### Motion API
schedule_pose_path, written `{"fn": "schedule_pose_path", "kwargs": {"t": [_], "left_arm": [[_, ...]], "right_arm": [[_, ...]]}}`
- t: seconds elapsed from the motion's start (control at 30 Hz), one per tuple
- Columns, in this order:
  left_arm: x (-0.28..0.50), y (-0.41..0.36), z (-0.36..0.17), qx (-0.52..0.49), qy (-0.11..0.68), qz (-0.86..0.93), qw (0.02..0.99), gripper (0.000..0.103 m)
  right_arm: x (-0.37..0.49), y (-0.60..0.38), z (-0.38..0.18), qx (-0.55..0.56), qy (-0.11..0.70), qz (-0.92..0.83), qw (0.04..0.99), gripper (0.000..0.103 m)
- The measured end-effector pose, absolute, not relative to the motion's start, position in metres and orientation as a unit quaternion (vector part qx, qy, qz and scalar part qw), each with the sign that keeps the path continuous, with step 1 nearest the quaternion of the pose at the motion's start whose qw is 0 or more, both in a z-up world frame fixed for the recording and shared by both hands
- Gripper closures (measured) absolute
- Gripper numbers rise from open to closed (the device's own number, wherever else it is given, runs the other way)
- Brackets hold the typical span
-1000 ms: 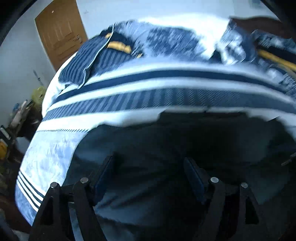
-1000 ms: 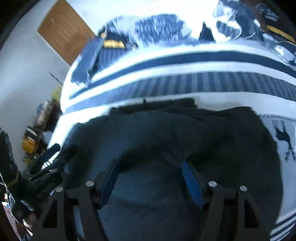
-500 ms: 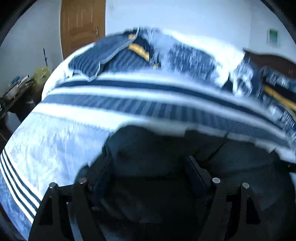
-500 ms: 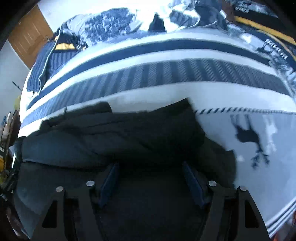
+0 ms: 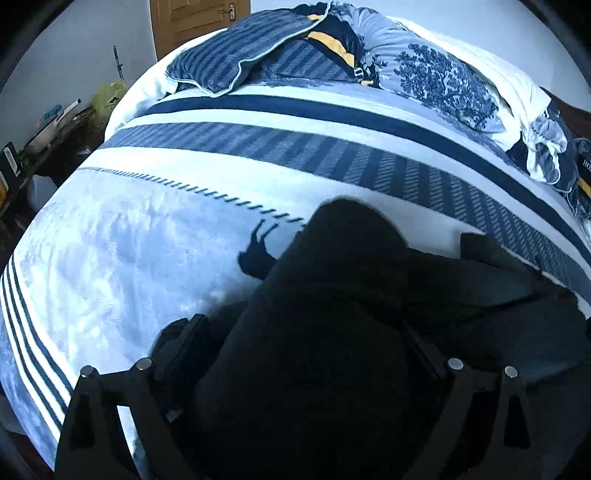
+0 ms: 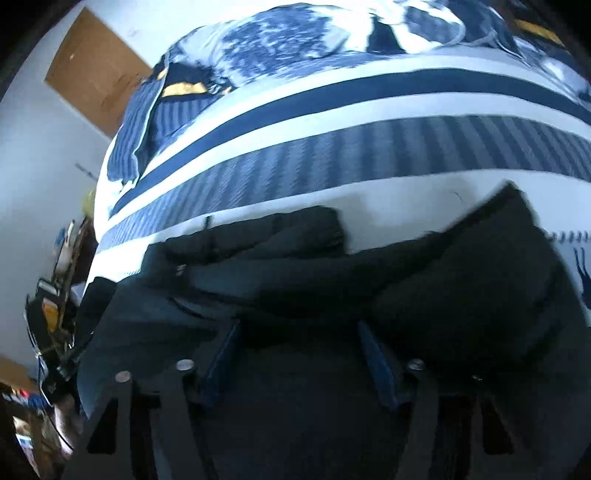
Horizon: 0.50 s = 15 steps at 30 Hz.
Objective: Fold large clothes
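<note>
Under me is the wide blue-and-white striped bed cover (image 5: 258, 147), and on its near part lies the big dark padded garment (image 6: 332, 266), bunched in thick layers. My left gripper (image 5: 303, 332) is spread wide with dark cloth heaped between its jaws; I cannot tell if it grips. My right gripper (image 6: 299, 339) stands released above the fabric. I judge the slippery bulk could slump and undo the fold.

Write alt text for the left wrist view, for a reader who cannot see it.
A dark garment bunches up between the spread fingers of the left gripper, which looks along a bed covered by a blue-and-white striped blanket. Blue patterned pillows lie at the far end, a wooden door behind them.
</note>
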<state>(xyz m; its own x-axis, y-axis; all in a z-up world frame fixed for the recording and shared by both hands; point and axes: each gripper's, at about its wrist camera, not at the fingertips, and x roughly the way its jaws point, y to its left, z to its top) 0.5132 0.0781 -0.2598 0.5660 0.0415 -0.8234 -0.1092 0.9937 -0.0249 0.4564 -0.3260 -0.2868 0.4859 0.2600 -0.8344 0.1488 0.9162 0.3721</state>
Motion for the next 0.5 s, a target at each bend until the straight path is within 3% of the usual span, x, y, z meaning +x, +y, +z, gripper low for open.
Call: {"fn": "schedule_pose_path", "kwargs": {"t": [0.1,0.2,0.3,0.4,0.5], "left_arm": [[0.468,0.081,-0.219,-0.024,0.391,0.018,0.920,0.008],[0.415,0.092,-0.200,-0.010,0.357,0.007,0.934,0.008],[0.393,0.106,-0.216,-0.028,0.365,0.002,0.930,0.008],[0.398,0.114,-0.246,-0.024,0.424,0.038,0.905,0.008],[0.367,0.127,-0.230,-0.080,0.386,0.032,0.919,0.008]], "right_arm": [[0.431,-0.336,-0.262,0.151,0.499,-0.019,0.853,0.039],[0.375,-0.348,-0.236,0.131,0.450,-0.033,0.883,0.027],[0.330,-0.373,-0.248,0.176,0.441,-0.028,0.880,0.027],[0.313,-0.395,-0.280,0.193,0.464,-0.081,0.861,0.027],[0.299,-0.413,-0.279,0.263,0.456,-0.097,0.844,0.027]]}}
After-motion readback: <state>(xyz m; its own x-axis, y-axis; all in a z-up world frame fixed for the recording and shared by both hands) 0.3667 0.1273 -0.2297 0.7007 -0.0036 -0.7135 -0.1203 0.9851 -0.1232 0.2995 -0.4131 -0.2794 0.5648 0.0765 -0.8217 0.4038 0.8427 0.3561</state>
